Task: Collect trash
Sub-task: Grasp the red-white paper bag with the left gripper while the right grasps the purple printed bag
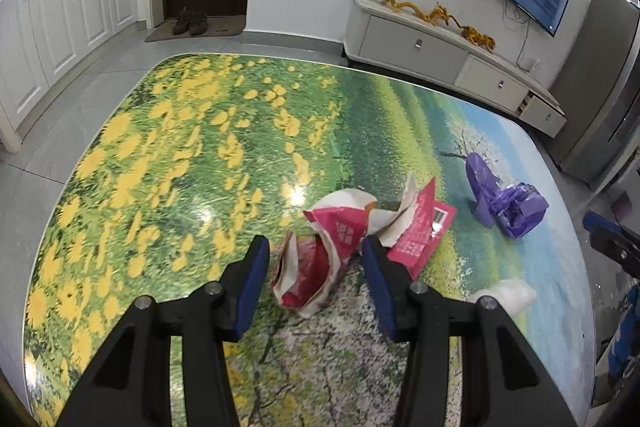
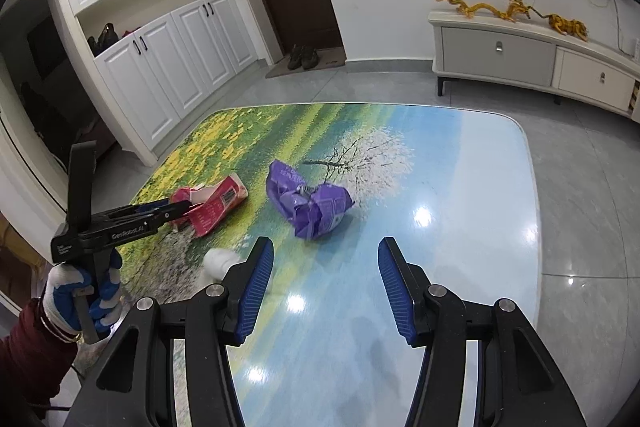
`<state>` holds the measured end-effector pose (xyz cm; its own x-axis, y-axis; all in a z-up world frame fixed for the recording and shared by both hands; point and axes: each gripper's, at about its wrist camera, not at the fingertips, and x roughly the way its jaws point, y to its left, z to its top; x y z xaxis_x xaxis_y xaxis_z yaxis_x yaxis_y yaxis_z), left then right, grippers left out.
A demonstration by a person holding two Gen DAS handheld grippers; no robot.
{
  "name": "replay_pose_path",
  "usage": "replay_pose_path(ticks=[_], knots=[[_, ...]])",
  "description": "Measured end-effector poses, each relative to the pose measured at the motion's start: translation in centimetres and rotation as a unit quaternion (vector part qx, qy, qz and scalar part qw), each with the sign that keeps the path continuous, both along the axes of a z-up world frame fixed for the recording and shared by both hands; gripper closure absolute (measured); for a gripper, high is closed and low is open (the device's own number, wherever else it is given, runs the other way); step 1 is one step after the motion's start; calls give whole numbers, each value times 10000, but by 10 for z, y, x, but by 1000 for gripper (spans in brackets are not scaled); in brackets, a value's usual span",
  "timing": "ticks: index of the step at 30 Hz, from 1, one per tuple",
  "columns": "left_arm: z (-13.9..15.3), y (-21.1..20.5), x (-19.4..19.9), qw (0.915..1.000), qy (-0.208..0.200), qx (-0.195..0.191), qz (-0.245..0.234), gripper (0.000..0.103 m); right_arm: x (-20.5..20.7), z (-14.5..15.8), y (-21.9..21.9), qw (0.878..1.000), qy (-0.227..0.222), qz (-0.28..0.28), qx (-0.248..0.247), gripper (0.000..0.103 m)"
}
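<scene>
Straddling red wrapper (image 1: 320, 259), left gripper (image 1: 316, 259) jaws half-open (untouched).

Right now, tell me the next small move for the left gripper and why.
Probably close the left gripper on the crumpled red wrapper. The wrapper already lies between its open blue pads on the table, with no pad visibly pressing on it yet. The right gripper is open over bare table, short of the purple wrapper, so the left grab seems the nearer one.

white lettering "genrobot.ai" stands on the left gripper (image 2: 176, 213); the other print is unreadable.
</scene>
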<state>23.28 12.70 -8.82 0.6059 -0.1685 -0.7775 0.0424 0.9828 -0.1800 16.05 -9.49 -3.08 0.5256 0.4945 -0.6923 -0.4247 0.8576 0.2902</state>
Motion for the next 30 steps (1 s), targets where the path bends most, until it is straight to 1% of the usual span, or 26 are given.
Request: replay_pose_path(ticks=[2, 3, 6, 9, 12, 16, 18, 19, 20, 25, 30], knots=[[-3, 0, 4, 10000, 31, -12, -15, 58, 10, -5, 6, 10000, 36, 42, -25, 47], [-3, -1, 5, 10000, 12, 5, -14, 61, 14, -8, 9, 10000, 45, 79, -32, 47], [-4, 0, 7, 10000, 5, -31, -24, 63, 30, -16, 20, 9998, 102, 159, -52, 44], [-5, 0, 7, 10000, -42, -20, -59, 65, 39, -24, 31, 9996, 140, 243, -31, 44], [-6, 1, 9, 9999, -94, 4, -91, 67, 47, -30, 42, 9994, 162, 300, -41, 38], [-7, 3, 8, 9999, -145, -29, -57, 70, 55, -38, 50, 9992, 220, 331, -25, 37], [-7, 6, 7, 9998, -164, -56, -40, 71, 56, -41, 51, 9991, 268, 334, -14, 40], [-7, 7, 6, 9998, -171, -68, -18, 71, 56, -43, 52, 9990, 299, 346, -3, 51], [-7, 8, 4, 9998, -175, -73, 1, 71, 56, -44, 52, 9989, 315, 343, -2, 58], [-5, 14, -8, 9997, -171, -91, 139, 73, 42, -43, 45, 9991, 276, 328, -10, 63], [0, 21, -33, 9995, -198, -88, 247, 74, 18, -38, 22, 9996, 262, 75, 81, 64]])
